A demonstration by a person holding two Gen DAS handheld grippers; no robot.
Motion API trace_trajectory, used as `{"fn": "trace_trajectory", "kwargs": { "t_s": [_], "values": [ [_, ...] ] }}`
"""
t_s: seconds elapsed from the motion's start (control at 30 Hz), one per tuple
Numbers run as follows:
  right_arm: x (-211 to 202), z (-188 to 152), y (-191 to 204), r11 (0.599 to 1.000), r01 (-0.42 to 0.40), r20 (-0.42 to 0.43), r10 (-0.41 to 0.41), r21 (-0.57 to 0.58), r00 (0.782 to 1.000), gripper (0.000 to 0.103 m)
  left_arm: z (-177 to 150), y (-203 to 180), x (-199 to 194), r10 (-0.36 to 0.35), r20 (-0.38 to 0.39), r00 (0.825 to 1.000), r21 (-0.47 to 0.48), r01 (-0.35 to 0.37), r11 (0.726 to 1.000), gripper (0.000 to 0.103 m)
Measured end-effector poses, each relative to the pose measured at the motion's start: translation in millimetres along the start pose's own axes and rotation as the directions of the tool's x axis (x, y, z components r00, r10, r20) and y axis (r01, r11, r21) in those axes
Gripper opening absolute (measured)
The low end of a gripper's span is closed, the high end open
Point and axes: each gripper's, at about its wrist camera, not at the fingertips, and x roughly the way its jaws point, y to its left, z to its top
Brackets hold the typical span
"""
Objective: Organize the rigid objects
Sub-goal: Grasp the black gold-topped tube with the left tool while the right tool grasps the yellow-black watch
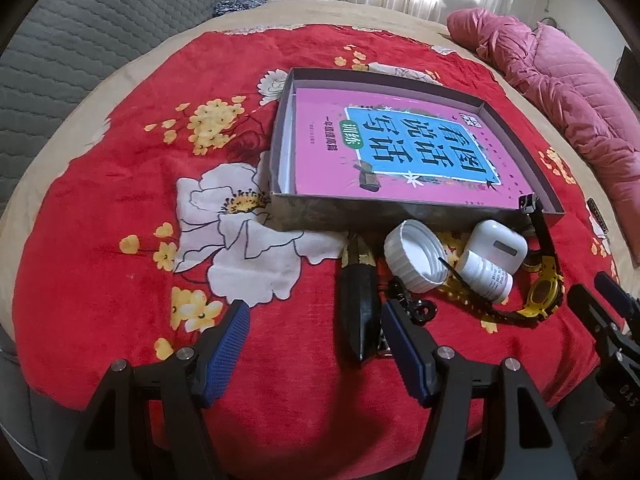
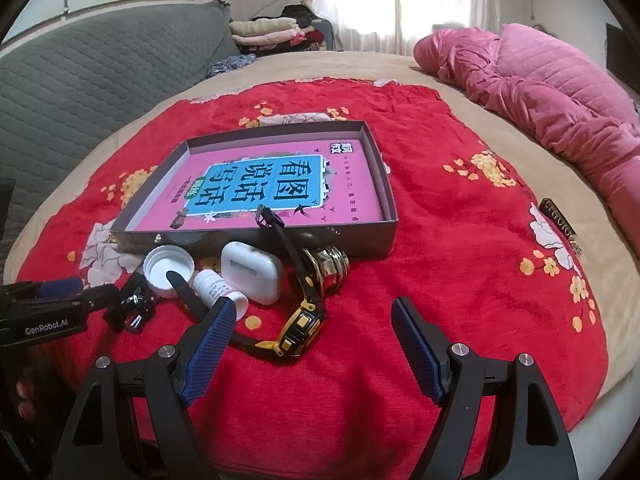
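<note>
The shallow grey box (image 1: 416, 210) sits mid-frame on the red flowered blanket (image 1: 120, 184), and all it's got inside is a pink book (image 1: 400, 148) lying flat. Everything else is bunched along its near wall: white cap (image 1: 416, 256) open side up, white earbud case (image 1: 498, 250), small white bottle (image 1: 486, 276) on its side, yellow-black watch (image 1: 542, 292) with its strap propped on the box edge, a brass fitting (image 2: 330, 266). Left claw (image 1: 316, 352) and right claw (image 2: 312, 344) both spread wide, holding nothing.
</note>
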Motion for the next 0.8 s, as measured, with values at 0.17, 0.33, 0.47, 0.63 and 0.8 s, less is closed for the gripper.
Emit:
{"fn": "trace_trajectory", "kwargs": {
  "t_s": [0.17,0.33,0.47,0.63,0.8],
  "values": [
    [5.5,-0.2,-0.6,1.0,-0.003,-0.014,0.003,0.003,1.0,0.081,4.2,-2.5,7.8,-0.01,-0.011,1.0,0.012,0.01,1.0,0.068],
    [10.8,-0.7,-0.6,1.0,-0.005,-0.031,0.005,0.0,1.0,0.081,5.5,0.0,18.5,-0.015,-0.039,0.999,0.002,0.015,1.0,0.068],
    [16.8,-1.2,-1.0,1.0,-0.003,-0.048,0.003,0.0,0.999,0.081,5.2,0.5,26.5,0.007,-0.064,0.998,0.007,-0.006,1.0,0.068],
    [28.8,-0.5,-3.4,1.0,-0.001,-0.08,0.002,0.012,0.997,0.081,7.6,2.8,35.7,0.01,-0.084,0.996,-0.002,-0.01,1.0,0.068],
    [37.0,-1.1,-13.3,0.998,0.011,-0.112,-0.004,0.06,0.994,0.081,10.3,1.2,40.0,0.02,-0.077,0.997,0.005,-0.019,1.0,0.068]
  ]
}}
